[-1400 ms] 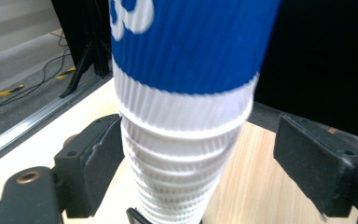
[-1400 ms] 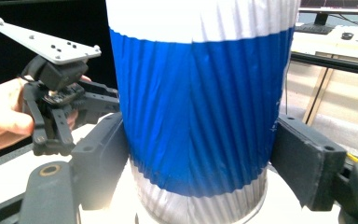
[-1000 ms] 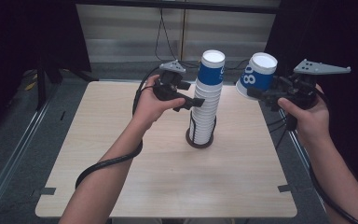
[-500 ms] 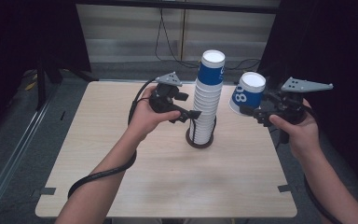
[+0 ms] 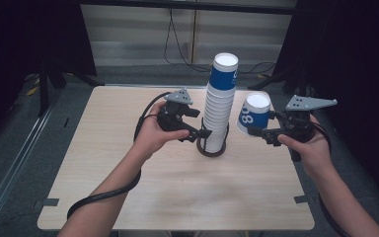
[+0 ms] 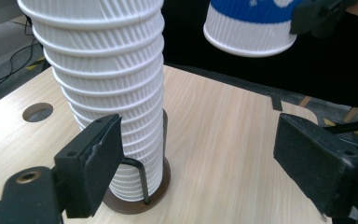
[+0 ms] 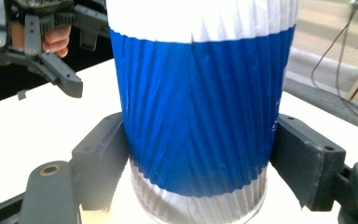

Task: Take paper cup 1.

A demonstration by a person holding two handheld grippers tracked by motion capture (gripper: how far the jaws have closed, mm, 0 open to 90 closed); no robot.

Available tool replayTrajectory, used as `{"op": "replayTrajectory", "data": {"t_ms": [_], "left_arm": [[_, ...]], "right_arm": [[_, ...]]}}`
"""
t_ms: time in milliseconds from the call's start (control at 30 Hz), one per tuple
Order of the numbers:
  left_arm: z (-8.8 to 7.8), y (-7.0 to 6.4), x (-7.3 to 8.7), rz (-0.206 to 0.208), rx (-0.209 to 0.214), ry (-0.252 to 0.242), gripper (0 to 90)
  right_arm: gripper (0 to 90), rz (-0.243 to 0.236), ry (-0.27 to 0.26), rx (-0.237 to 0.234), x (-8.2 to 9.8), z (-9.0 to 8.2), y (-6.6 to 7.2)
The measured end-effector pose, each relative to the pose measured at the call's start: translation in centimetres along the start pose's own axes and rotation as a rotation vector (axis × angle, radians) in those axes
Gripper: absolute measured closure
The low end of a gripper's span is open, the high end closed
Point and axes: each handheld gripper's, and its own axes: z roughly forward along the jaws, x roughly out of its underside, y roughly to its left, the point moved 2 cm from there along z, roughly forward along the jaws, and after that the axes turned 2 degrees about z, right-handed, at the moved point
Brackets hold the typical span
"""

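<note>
Holding a single blue-and-white paper cup (image 5: 254, 114) in my right gripper (image 5: 256, 131), jaws pinching its ribbed wall from both sides; the cup hangs upside down and tilted, off the table, just right of the stack. In the right gripper view the pads sit on the blue band with the rim below them.

My left gripper (image 5: 203, 134) is spread wide beside the lower part of the cup stack (image 5: 220, 103). In the left gripper view one pad stands just beside the ribbed wall and the other well apart. Cannot tell if the near pad touches.

Risks, as I judge them:
- Stack is tall and narrow, and leans slightly. A nudge from my left jaw could tip it off its holder (image 5: 212, 149).
- Squeezing the held cup harder would dent the paper wall.
- Held cup is close to the stack; swinging it sideways could knock the top cups.

Containers:
- Holder: dark round base with a wire upright, carrying the nested cups, all upside down, top one blue-banded.
- Held cup: inside hidden from me, so contents unknown.
- Table (image 5: 128, 197): bare pale wood around the holder.
</note>
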Motion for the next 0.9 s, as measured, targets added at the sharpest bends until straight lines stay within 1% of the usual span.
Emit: {"op": "replayTrajectory", "data": {"t_ms": [33,167,367,467,533,733,900], "left_arm": [[0.0,0.0,0.2,0.001,0.0,0.0,15.8],[0.2,-0.3,0.8,-0.009,0.01,0.0,15.8],[0.4,-0.6,1.5,-0.006,0.015,0.008,15.8],[0.4,-0.7,1.7,-0.001,0.019,0.014,15.8],[0.5,-0.7,1.9,-0.006,0.02,0.009,15.8],[0.7,-0.9,2.6,-0.009,0.03,0.018,15.8],[1.0,-1.1,3.1,-0.01,0.035,0.023,15.8]], "right_arm": [[22.5,-0.008,0.008,0.001,0.2,0.1,0.0],[22.4,-0.016,0.034,-0.01,0.8,0.6,0.3],[22.5,-0.031,0.082,-0.019,1.7,1.5,0.5],[22.5,-0.041,0.108,-0.03,2.2,2.0,0.7],[22.5,-0.047,0.126,-0.036,2.4,2.3,0.8],[22.5,-0.085,0.186,-0.047,3.0,3.0,1.1],[22.4,-0.099,0.228,-0.066,3.6,3.6,1.5]]}}
